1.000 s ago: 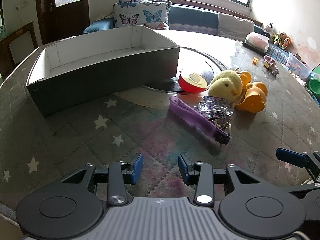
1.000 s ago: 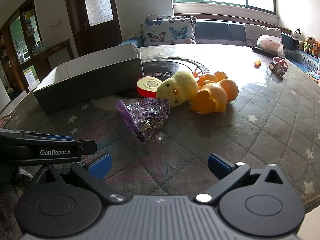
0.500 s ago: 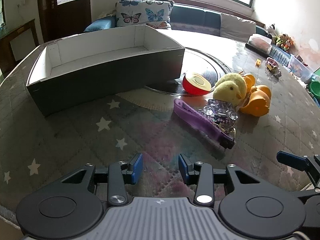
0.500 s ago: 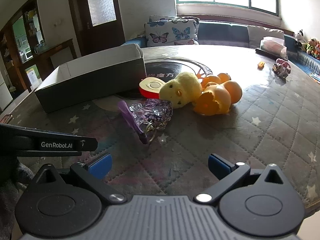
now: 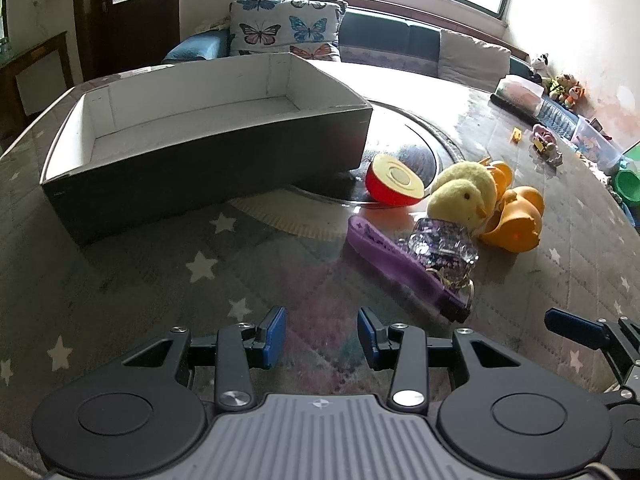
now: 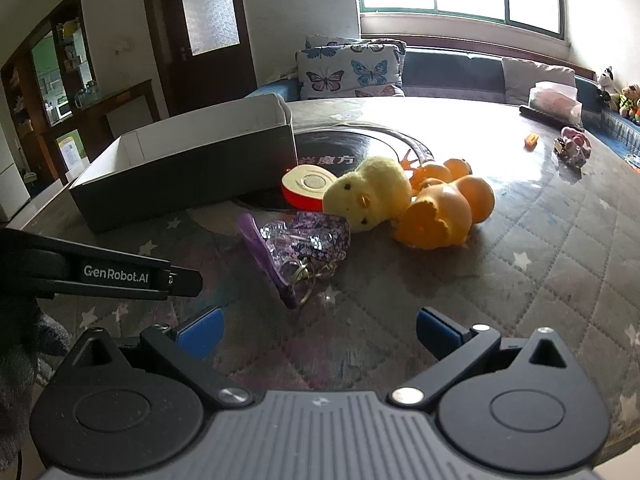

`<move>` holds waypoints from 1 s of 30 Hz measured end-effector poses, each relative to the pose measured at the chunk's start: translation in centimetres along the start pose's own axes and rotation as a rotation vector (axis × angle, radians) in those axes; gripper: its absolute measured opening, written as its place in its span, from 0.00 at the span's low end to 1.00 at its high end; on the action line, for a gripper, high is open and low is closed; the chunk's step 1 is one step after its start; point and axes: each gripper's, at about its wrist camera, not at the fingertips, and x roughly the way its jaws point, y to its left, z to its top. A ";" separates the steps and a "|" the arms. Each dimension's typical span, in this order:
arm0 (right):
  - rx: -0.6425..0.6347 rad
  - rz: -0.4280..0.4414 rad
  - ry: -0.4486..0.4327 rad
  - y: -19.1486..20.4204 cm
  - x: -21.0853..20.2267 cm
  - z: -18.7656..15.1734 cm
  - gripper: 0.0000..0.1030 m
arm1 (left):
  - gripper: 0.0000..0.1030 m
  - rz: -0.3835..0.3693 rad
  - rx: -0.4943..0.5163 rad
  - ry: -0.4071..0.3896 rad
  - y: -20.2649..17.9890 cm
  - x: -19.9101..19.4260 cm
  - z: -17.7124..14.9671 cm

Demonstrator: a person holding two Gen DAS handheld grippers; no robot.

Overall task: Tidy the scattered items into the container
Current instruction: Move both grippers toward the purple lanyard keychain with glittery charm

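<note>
An empty dark cardboard box point(image 5: 208, 168) point(image 6: 188, 176) with a white inside stands on the table. To its right lie a red half-apple toy point(image 5: 394, 179) point(image 6: 306, 186), a yellow plush chick point(image 5: 462, 194) point(image 6: 370, 194), an orange duck toy point(image 5: 514, 220) point(image 6: 440, 212) and a purple glitter keychain with a strap point(image 5: 420, 264) point(image 6: 304, 246). My left gripper point(image 5: 322, 338) is open a little and empty, short of the keychain. My right gripper point(image 6: 318, 330) is wide open and empty, just before the keychain.
A quilted star-patterned cover point(image 5: 160, 272) lies on the round table, with a dark turntable disc point(image 6: 360, 148) at its middle. Small toys point(image 6: 572, 146) and a tissue box point(image 6: 554, 98) sit at the far right. A sofa with butterfly cushions point(image 5: 288, 28) stands behind.
Both grippers have moved forward a little toward the toys. Their jaws have not changed, and nothing on the table has moved.
</note>
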 end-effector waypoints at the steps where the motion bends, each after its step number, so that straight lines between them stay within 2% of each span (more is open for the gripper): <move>1: -0.002 0.002 0.000 0.0 0.1 0.1 1.00 | 0.41 -0.002 0.003 -0.002 -0.1 0.0 0.2; 14: -0.037 0.003 -0.004 0.1 1.8 1.4 1.00 | 0.41 -0.062 0.010 -0.005 -0.5 0.8 2.6; 18: -0.026 0.014 -0.006 -0.1 2.4 1.8 0.95 | 0.41 -0.068 -0.007 -0.010 -0.3 1.2 3.7; 19: -0.020 0.018 -0.007 -0.2 2.6 2.0 0.91 | 0.41 -0.070 -0.011 -0.010 -0.3 1.3 4.0; 22: -0.014 0.030 -0.009 -0.3 2.9 2.4 0.90 | 0.41 -0.066 -0.019 -0.009 -0.4 1.9 4.8; 30: -0.047 0.060 -0.002 0.0 4.3 3.5 0.90 | 0.41 -0.095 -0.087 0.054 0.0 4.1 6.1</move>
